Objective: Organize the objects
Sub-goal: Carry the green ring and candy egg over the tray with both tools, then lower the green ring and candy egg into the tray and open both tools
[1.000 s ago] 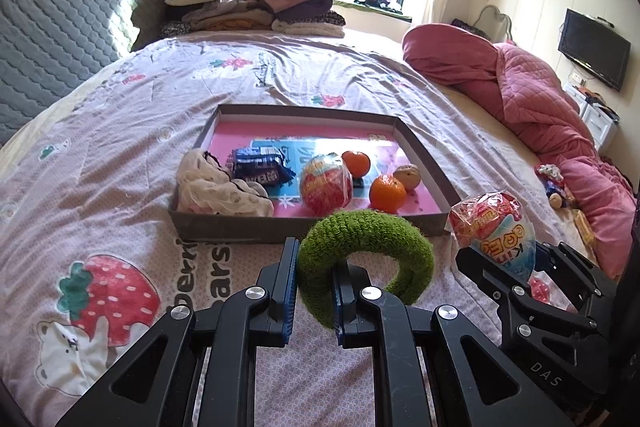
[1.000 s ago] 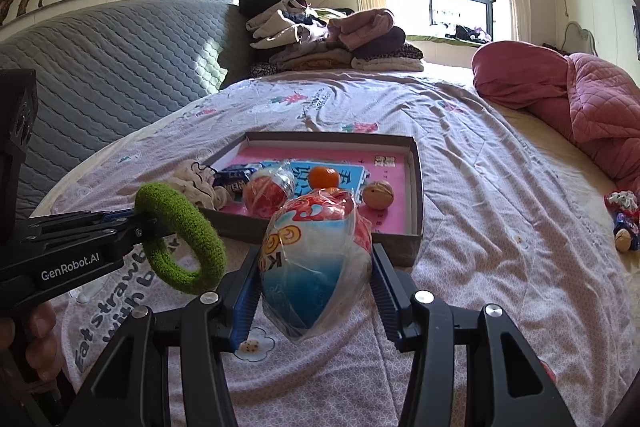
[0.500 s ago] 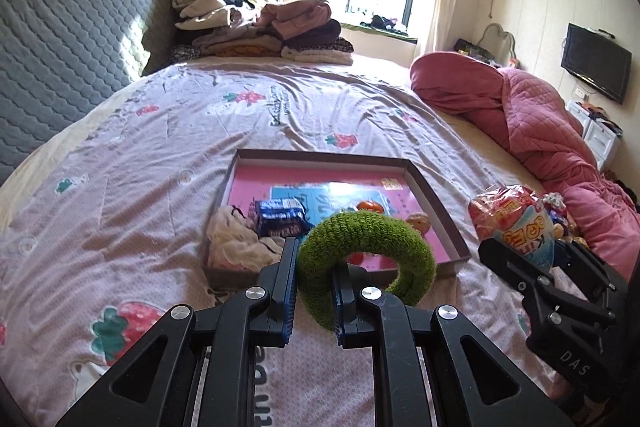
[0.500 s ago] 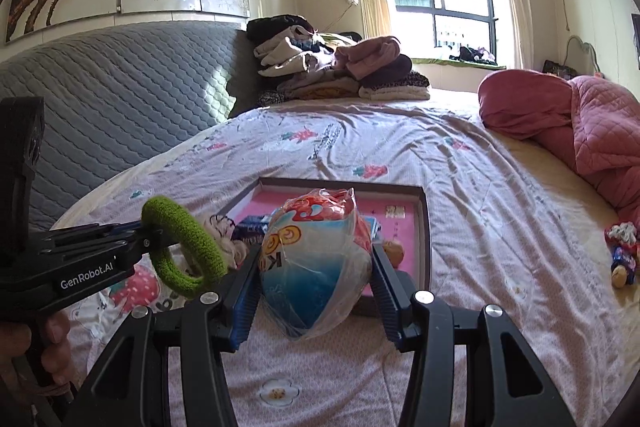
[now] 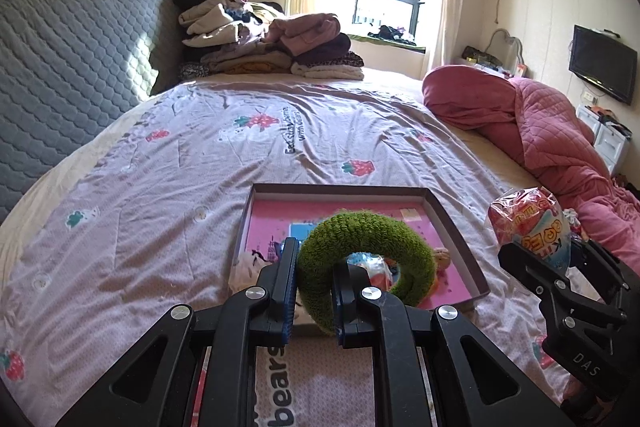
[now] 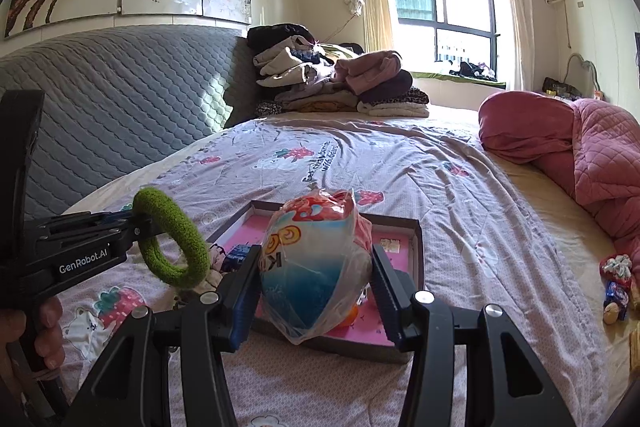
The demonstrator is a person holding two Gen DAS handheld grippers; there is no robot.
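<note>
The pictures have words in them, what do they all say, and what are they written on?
"GenRobot.AI": side of the left gripper.
"DAS": body of the right gripper.
"bears": bedsheet.
"with bears!": bedsheet, farther up; the line beside it is too blurred.
Snack bag lettering: unreadable.

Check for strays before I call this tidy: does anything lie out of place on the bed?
Yes. A small cluster of wrapped snacks or toys lies loose at the bed's right edge, below the pink quilt, well apart from the tray that holds the other small items.
</note>
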